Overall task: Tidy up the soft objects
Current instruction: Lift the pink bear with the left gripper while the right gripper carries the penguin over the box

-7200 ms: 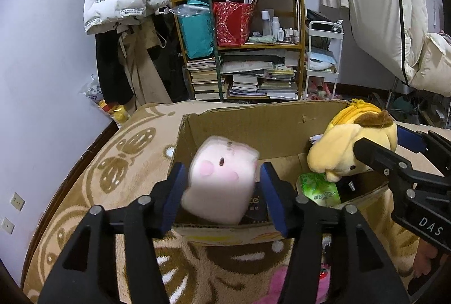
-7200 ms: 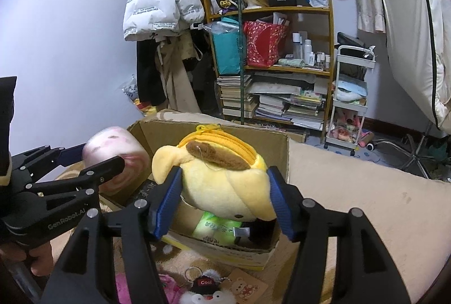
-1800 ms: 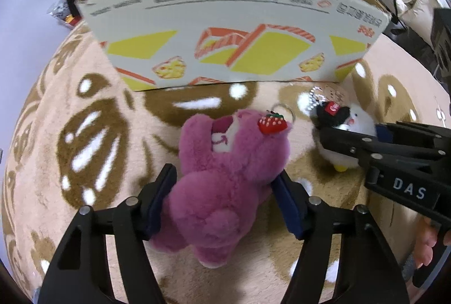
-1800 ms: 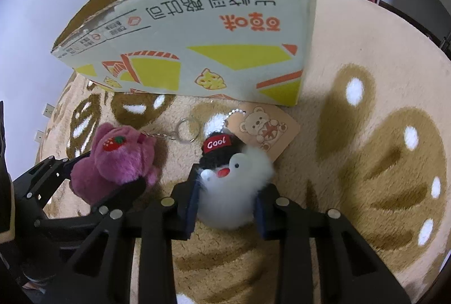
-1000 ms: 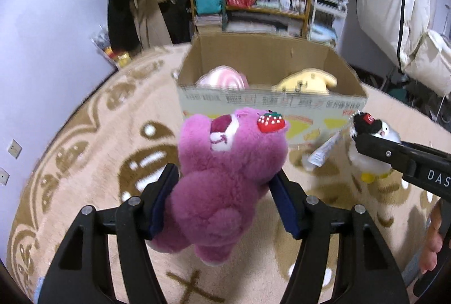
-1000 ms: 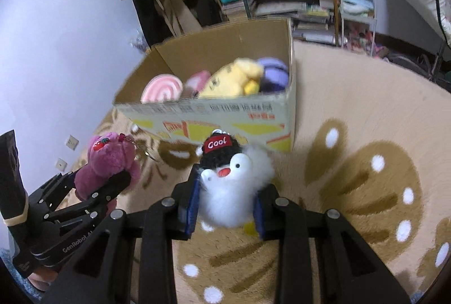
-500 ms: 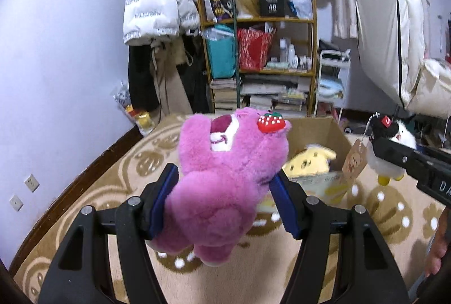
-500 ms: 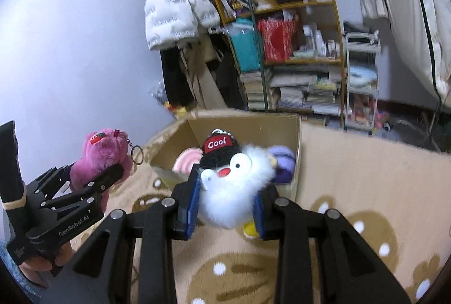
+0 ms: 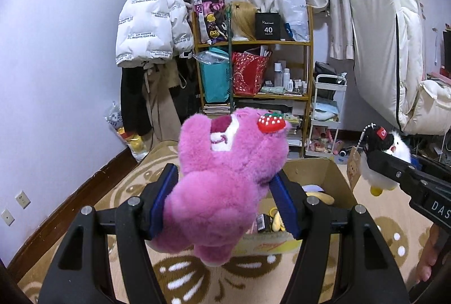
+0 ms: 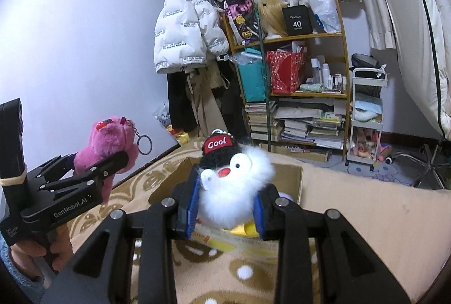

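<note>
While the left gripper (image 9: pixel 222 202) clenched a pink plush bear (image 9: pixel 225 177) and the right gripper (image 10: pixel 225 208) squeezed a white plush penguin (image 10: pixel 234 182) above the cardboard box (image 9: pixel 335 180), which already held a yellow plush, both still awaited dropping in

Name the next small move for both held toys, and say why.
Probably carry both forward over the cardboard box, then release. The pink plush bear and white penguin plush are each clamped and lifted, with the open box just ahead and below.
</note>
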Tool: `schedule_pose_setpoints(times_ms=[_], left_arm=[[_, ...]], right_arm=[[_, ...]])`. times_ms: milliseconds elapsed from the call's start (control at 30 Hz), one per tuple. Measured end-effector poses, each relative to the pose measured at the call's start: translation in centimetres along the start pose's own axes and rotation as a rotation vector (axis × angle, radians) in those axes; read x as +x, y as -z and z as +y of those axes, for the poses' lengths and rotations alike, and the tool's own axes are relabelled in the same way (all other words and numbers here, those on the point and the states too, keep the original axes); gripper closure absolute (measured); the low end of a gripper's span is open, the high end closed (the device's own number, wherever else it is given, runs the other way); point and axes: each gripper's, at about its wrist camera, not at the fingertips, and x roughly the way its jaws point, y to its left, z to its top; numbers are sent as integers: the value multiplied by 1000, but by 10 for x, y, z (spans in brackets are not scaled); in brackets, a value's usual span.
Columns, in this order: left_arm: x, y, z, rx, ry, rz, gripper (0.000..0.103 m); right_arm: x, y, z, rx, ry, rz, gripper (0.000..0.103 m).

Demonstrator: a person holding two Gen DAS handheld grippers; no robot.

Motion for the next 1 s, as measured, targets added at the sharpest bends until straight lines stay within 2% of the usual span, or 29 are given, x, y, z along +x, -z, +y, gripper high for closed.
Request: schedule_pose_setpoints(times_ms=[533,1000], left_arm=[[66,18,-14,33,33,121,38],[94,37,-30,62,89,187,36]], right_arm=[[62,15,-35,52,-22,78,69],[85,32,-53,117,-59,138,68]])
